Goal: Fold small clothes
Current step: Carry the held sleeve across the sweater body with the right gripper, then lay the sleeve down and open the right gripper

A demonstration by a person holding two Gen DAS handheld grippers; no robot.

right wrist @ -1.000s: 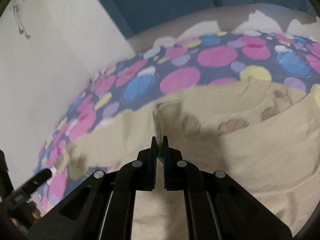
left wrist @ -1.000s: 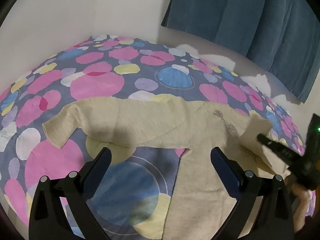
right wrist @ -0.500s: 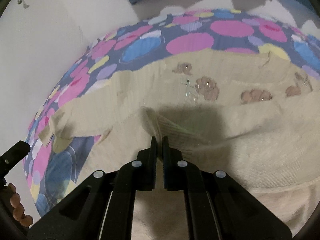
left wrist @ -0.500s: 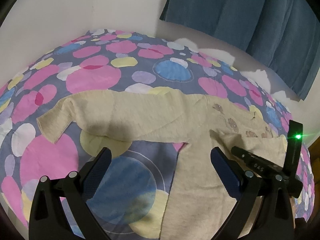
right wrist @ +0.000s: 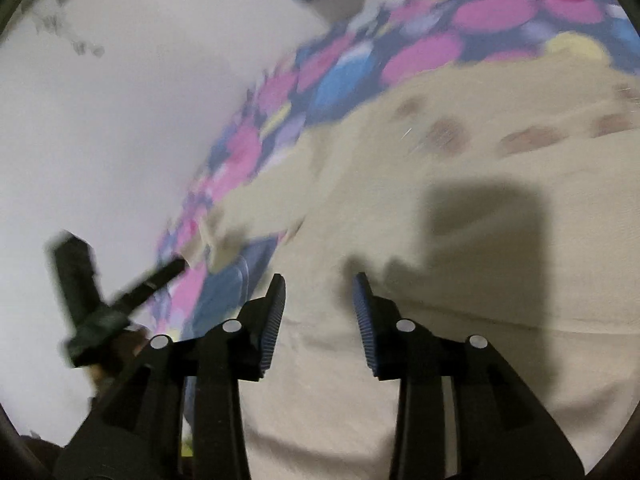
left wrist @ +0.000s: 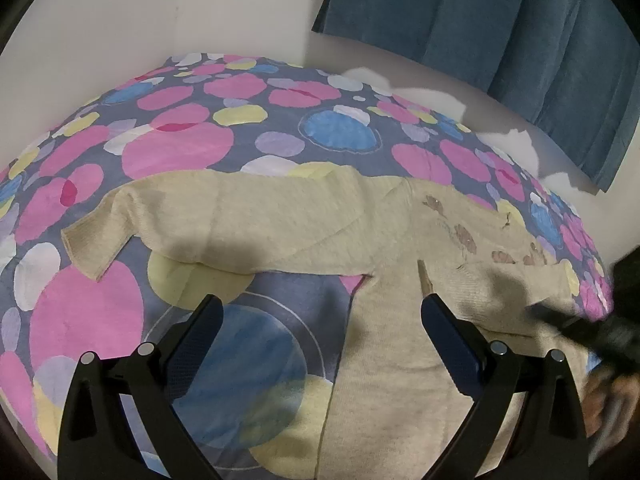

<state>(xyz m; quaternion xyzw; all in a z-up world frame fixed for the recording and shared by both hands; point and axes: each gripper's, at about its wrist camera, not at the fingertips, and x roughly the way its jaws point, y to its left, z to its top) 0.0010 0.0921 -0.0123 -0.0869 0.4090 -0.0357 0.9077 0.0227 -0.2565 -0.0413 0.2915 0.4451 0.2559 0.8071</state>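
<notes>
A small beige knit sweater [left wrist: 400, 336] with brown motifs near its neck lies flat on the spotted bedspread [left wrist: 172, 152]. Its left sleeve [left wrist: 224, 224] stretches out to the left. Its right sleeve [left wrist: 508, 280] lies folded across the chest. My left gripper [left wrist: 320, 312] is open and empty, hovering above the sweater's left side and the bedspread. My right gripper [right wrist: 320, 288] is open and empty above the sweater body [right wrist: 440, 240]; that view is motion-blurred. It shows as a dark blur at the right edge of the left wrist view [left wrist: 588, 328].
A white wall [left wrist: 160, 8] borders the bed at the back and left. A dark teal curtain [left wrist: 500, 28] hangs at the back right. The left gripper shows blurred in the right wrist view [right wrist: 120, 288].
My right gripper carried the right sleeve across the chest, opened and let it go, then pulled back. The left gripper stayed open and nearly still.
</notes>
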